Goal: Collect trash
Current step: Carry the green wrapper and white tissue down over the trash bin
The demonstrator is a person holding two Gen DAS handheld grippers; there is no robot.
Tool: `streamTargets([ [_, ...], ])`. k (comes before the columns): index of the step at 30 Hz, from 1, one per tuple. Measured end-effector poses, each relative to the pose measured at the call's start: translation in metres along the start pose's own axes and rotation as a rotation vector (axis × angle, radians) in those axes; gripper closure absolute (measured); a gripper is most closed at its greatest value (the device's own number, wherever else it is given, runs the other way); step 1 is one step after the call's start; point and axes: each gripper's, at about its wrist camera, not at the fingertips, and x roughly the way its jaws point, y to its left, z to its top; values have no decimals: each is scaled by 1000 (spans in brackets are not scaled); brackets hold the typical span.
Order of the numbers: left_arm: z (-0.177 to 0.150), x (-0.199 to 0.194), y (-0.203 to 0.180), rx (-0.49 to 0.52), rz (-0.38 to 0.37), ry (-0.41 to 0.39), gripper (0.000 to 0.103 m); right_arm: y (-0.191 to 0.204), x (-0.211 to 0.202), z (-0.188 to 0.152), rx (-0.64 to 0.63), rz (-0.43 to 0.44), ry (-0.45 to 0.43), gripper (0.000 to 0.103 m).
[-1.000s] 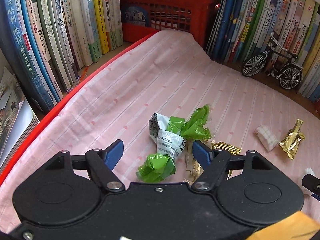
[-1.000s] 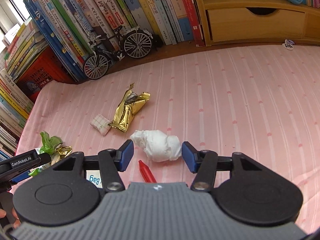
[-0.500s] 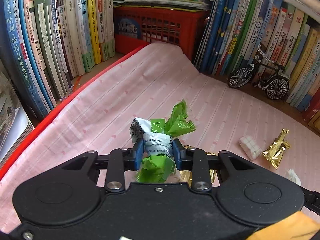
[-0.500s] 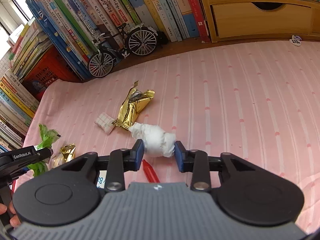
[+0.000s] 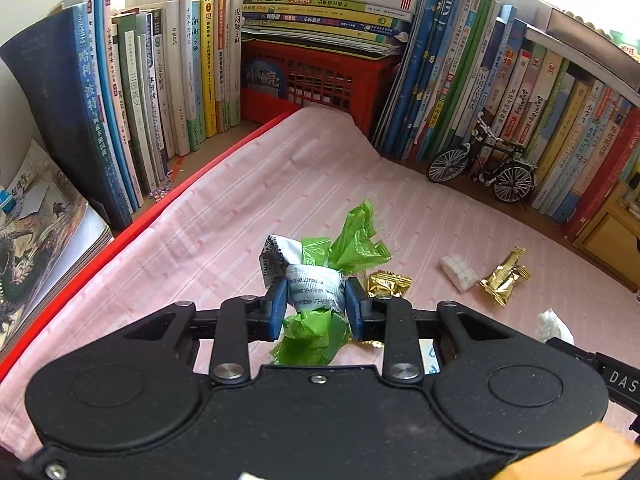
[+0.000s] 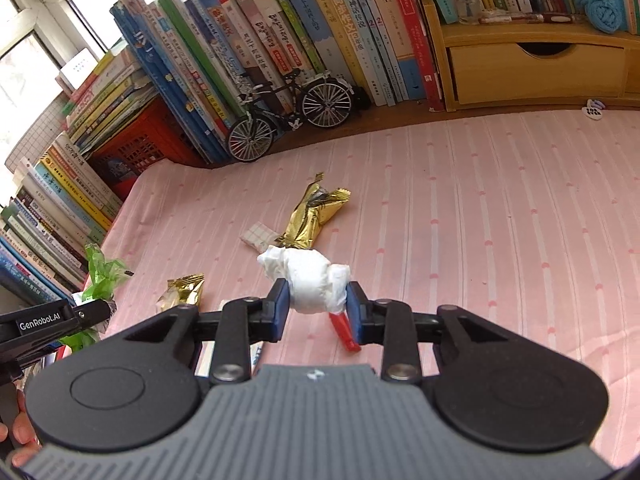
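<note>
- A crumpled green wrapper [image 5: 316, 284] with a white printed band is held at its waist in the left gripper [image 5: 316, 304], whose jaws have just been closing on it; it hangs clear of the pink cloth [image 5: 240, 216].
- It is judged light, thin and crackly; the bunched middle is the firm place to be gripped, the loose green ends being likely to slip or tear.
- A wad of white tissue [image 6: 310, 280] is clamped across its middle by the right gripper [image 6: 316, 304], its jaws also just closed; it is judged soft, weightless and easily squashed.
- Left on the cloth are a long gold wrapper [image 6: 316, 212], a small gold wrapper [image 6: 184, 288], a checked white scrap [image 6: 258, 236] and a red stick [image 6: 342, 330].
- The cloth is soft and wrinkled, so flat foil is judged awkward to pinch.
- The surface is walled in by books [image 5: 132, 100], a red crate [image 5: 316, 80], a model bicycle [image 6: 288, 116] and a wooden drawer unit [image 6: 536, 68].
</note>
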Motion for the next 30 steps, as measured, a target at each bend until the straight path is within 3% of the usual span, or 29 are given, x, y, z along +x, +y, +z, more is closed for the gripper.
streamTargets([
  [10, -56, -105, 44, 15, -40, -38, 74, 45, -67, -52, -163, 56, 0, 67],
  [17, -116, -176, 104, 0, -15, -64, 74, 90, -111, -103, -299, 101, 18, 67],
  [30, -216, -258, 196, -98, 31, -42, 74, 160, -176, -206, -466, 196, 73, 67],
])
